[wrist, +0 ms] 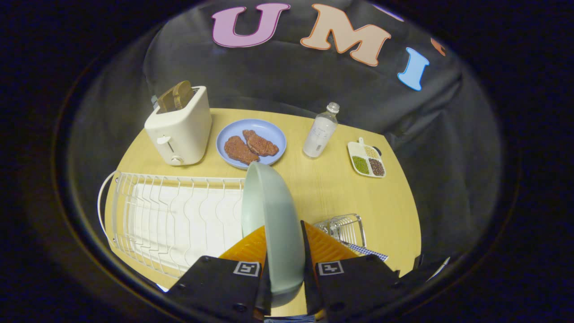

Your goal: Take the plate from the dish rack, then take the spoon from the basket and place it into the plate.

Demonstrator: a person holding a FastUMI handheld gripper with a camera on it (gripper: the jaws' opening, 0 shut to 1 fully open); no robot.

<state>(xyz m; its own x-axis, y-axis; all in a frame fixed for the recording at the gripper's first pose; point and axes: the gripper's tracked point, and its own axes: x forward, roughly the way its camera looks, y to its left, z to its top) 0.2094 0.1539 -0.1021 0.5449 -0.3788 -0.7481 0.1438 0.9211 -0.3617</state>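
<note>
The hand-held gripper (284, 251) clamped the plate (273, 224) on edge between its fingers, held upright above the worktop (332, 188) just beside the rack (175, 215). The basket (345, 229) sat just beyond the fingers, spoon not discernible.
</note>
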